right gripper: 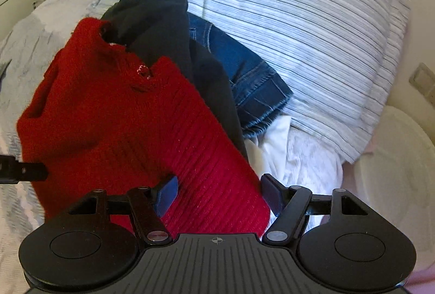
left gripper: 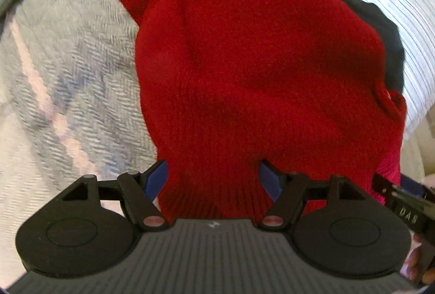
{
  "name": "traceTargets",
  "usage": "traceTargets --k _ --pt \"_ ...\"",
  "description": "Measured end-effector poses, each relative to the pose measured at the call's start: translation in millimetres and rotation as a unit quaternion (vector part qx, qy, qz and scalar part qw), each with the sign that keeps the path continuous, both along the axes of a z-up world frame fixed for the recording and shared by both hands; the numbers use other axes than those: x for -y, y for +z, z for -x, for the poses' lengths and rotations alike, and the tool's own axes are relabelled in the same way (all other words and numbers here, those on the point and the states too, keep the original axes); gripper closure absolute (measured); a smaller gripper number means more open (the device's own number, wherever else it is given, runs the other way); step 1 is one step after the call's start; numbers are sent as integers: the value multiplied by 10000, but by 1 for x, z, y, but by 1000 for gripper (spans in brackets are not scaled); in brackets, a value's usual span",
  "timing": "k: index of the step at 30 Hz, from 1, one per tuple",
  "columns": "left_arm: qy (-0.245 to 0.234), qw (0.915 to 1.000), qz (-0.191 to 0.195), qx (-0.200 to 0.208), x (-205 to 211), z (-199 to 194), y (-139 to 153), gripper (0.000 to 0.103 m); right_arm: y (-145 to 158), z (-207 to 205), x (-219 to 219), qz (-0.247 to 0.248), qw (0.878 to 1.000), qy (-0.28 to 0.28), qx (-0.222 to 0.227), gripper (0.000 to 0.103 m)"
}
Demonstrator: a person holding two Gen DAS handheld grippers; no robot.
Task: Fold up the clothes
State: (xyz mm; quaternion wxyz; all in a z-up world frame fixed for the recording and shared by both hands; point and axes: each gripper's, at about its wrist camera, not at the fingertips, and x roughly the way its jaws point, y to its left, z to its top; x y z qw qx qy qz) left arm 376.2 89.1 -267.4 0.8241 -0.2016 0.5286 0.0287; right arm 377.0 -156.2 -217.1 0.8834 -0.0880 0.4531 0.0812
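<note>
A red knit sweater hangs bunched between both grippers above the bed. Its ribbed hem fills the gap between the blue pads of my left gripper, which is shut on a thick fold of it. In the right wrist view the same red sweater runs diagonally into my right gripper, whose jaws also clamp the ribbed edge. The left gripper's finger shows at the left edge there. The right gripper shows at the right edge of the left wrist view. The sweater's far end droops onto a dark garment.
A black garment and blue jeans lie piled behind the sweater, with white cloth beside them. A striped pillow fills the back right. A grey herringbone bedcover spreads to the left. A white round object sits far right.
</note>
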Motion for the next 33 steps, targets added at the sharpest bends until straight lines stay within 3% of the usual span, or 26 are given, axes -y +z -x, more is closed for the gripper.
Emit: traceTargets --k 2,3,4,6,10,12,19,22,25,32,33 --pt "80 9999 148 36 -1 -4 -8 33 -3 -3 -2 57 9999 141 45 32" --pt "81 9997 204 65 -2 -6 -11 39 -3 -3 -4 107 9995 287 76 34" --pt "51 9996 246 89 -1 -7 -11 47 -2 -3 -6 162 9988 445 110 55" --pt "-10 9995 263 162 -1 -6 -8 64 1 -1 -9 356 9956 840 187 83" --pt "-82 9992 151 359 1 5 9 84 18 8 -13 327 9911 1258 269 89" --pt "20 9982 76 587 -3 17 24 87 34 16 -15 147 9890 1427 365 89" --pt "558 9897 -249 1298 -31 86 86 90 107 44 -30 -1190 9717 1906 727 91" --pt "1023 9787 -369 1742 -49 132 119 91 143 65 -44 -1884 9529 2203 892 91" --pt "1433 9643 -537 2161 -66 187 157 91 179 99 -67 -2473 9262 2647 1045 91" --pt "2194 9166 -1549 2961 -98 354 267 96 247 183 -122 -3663 8545 3555 969 92" --pt "2293 9082 -1737 3041 -102 379 284 103 256 197 -130 -3826 8415 3690 969 92"
